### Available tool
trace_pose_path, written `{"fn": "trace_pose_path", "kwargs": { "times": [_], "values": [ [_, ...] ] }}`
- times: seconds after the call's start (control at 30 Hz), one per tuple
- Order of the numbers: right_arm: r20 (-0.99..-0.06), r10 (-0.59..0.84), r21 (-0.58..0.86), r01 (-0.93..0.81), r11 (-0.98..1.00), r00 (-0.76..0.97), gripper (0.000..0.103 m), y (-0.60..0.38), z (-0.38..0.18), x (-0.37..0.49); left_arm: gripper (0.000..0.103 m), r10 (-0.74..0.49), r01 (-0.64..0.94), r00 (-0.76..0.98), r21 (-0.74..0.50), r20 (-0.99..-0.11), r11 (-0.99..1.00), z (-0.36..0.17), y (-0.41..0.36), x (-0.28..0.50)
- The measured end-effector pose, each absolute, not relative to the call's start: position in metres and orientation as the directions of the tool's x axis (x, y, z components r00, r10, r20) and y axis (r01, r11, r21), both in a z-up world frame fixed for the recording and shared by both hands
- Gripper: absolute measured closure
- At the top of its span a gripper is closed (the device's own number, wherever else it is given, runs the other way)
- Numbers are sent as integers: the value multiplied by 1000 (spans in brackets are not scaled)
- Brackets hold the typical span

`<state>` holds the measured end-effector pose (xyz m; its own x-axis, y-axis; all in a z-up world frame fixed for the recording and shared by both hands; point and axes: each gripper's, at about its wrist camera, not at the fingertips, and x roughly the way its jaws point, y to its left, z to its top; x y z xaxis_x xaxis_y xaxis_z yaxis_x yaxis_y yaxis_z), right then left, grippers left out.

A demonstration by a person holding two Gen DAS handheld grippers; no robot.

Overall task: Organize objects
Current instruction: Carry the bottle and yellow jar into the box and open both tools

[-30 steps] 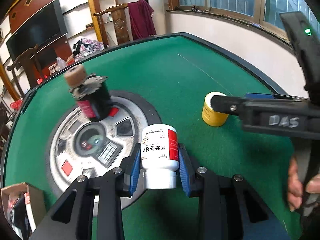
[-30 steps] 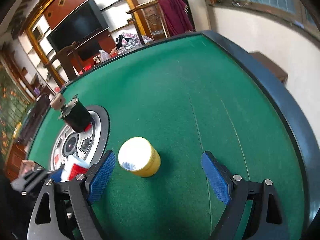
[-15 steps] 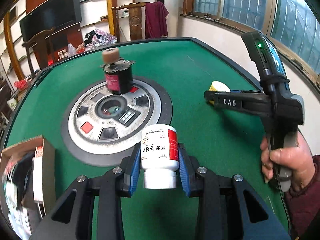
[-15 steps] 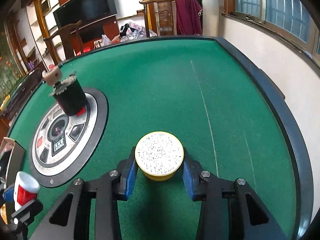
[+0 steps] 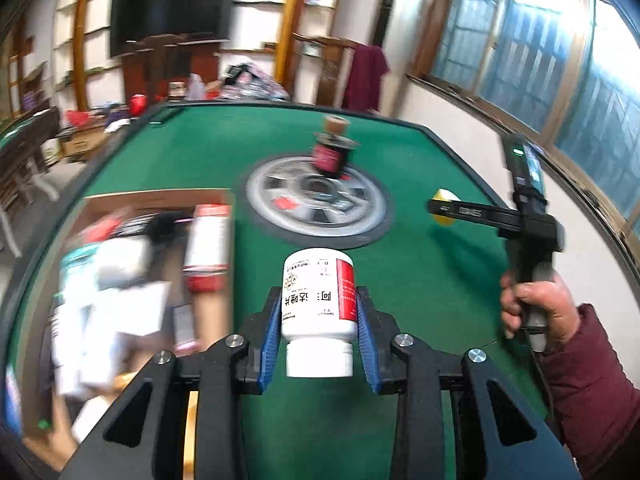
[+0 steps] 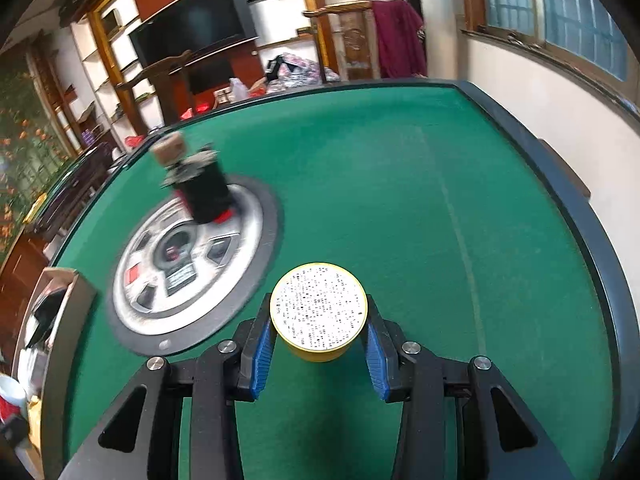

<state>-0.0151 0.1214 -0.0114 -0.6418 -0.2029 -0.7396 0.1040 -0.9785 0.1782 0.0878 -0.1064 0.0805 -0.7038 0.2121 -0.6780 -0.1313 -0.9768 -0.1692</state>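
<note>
Two containers are held at this moment, one in each gripper. The left gripper (image 5: pixel 319 322) is clenched on a white medicine bottle (image 5: pixel 318 298), which is gripped across its body between the blue pads (image 5: pixel 270 340). The bottle is held inverted: its cap points back toward the gripper body and its base points forward, so its long axis runs along the fingers. It is carried clear of the green table (image 5: pixel 192 160).

The right gripper (image 6: pixel 318 346) is closed on a yellow jar (image 6: pixel 319 312), with a pad pressed against each side of the jar wall. The jar's white speckled lid faces the camera. Whether the jar is resting on the felt or lifted off it cannot be told from the right wrist view.

A cardboard box (image 5: pixel 132 280), already holding other packages, lies to the left of the left gripper and just beside it; its contents are blurred. The box appears only at the far left edge of the right wrist view, well apart from the right gripper. The left hand is therefore judged the nearer one, and the white bottle is probably the next item to be deposited.

A round silver console (image 6: pixel 188 256) is set in the middle of the table, and a dark bottle (image 6: pixel 200 188) with a cork-coloured top stands on it, ungrasped.
</note>
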Motion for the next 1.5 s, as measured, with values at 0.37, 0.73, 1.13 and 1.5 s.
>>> {"fn": "trace_pose_path", "kwargs": {
  "times": [0.37, 0.73, 1.13, 1.5],
  "values": [
    [-659, -489, 324, 371, -870, -571, 59, 11, 38, 49, 69, 56, 80, -716, -161, -696, -984, 64, -206, 129],
    [-722, -561, 322, 522, -790, -405, 59, -101, 20, 79, 69, 60, 102, -694, -181, -717, -978, 38, -222, 122],
    [-791, -486, 202, 592, -780, -371, 59, -158, -7, 82, 69, 56, 116, -716, -197, -696, -973, 35, -236, 122],
    [-792, -444, 117, 610, -784, -419, 58, -171, -7, 88, 68, 58, 119, -715, -203, -696, -972, 37, -234, 124]
  ]
}}
